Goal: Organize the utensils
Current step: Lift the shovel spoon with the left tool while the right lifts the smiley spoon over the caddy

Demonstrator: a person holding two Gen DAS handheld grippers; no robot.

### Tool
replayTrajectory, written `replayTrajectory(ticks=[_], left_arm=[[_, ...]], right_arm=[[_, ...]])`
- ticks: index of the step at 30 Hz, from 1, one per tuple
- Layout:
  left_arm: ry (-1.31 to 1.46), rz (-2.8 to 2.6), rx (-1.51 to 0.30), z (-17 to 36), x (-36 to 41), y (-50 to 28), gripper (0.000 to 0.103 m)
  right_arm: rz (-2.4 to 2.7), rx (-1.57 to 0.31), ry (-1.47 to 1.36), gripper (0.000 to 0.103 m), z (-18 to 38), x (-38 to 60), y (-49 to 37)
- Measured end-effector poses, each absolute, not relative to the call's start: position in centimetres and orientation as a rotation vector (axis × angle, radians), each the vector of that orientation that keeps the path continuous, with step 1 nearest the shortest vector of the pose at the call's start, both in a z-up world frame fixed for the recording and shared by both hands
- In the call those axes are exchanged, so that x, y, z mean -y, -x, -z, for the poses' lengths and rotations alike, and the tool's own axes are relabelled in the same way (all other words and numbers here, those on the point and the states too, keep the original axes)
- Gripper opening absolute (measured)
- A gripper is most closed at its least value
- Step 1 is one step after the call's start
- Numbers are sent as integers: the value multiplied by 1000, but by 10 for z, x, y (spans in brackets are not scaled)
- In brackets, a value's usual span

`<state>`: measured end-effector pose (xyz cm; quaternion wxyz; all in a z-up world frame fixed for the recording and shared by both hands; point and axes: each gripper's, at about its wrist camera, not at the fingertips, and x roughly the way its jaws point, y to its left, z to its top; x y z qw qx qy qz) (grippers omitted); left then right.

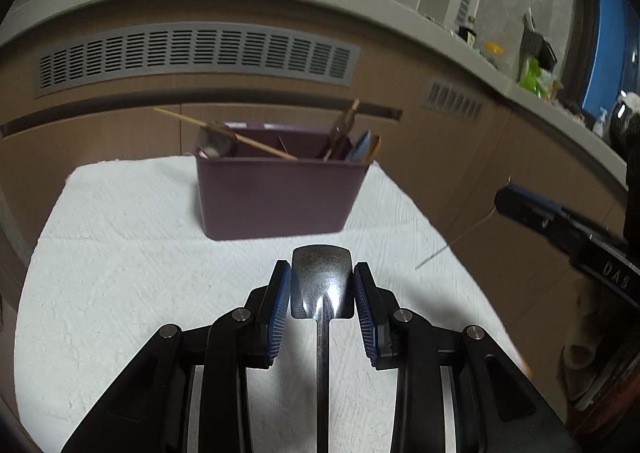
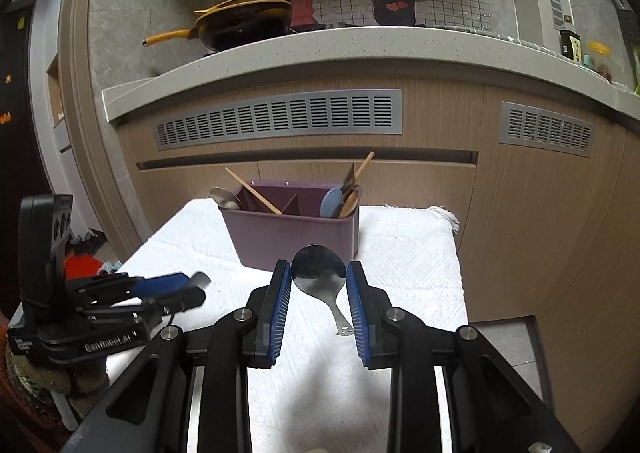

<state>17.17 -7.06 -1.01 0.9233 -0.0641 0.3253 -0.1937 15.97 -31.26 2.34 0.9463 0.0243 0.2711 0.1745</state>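
Note:
A purple utensil caddy stands on a white cloth and holds chopsticks, spoons and a blue utensil; it also shows in the right wrist view. My left gripper is shut on a flat-ended metal spatula, held above the cloth in front of the caddy. My right gripper is shut on a round metal spoon, bowl between the pads, handle hanging down. The left gripper with the spatula tip shows at the left of the right wrist view.
Brown cabinets with grey vents stand behind the table. A yellow-handled pan sits on the counter above. The right gripper appears at the right edge of the left wrist view. The cloth's right edge drops to the floor.

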Motion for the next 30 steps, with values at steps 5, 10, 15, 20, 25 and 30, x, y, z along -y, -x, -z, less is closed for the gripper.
replayTrajectory(ticks=[5, 10, 15, 20, 25, 30], left_arm=[[212, 399, -525, -38, 51, -192, 33], [317, 379, -235, -96, 38, -231, 33], [309, 276, -46, -104, 41, -273, 33], [295, 248, -27, -94, 40, -315, 33], [318, 251, -89, -72, 34, -353, 33], [318, 275, -129, -62, 37, -376, 33]], right_arm=[[-370, -517, -59, 26, -42, 308, -162], [-378, -397, -56, 26, -94, 307, -178], [-392, -343, -75, 26, -128, 301, -215], [-421, -420, -116, 26, -127, 287, -269], [-439, -531, -142, 26, -103, 275, -315], [-433, -584, -133, 26, -84, 270, -337]])
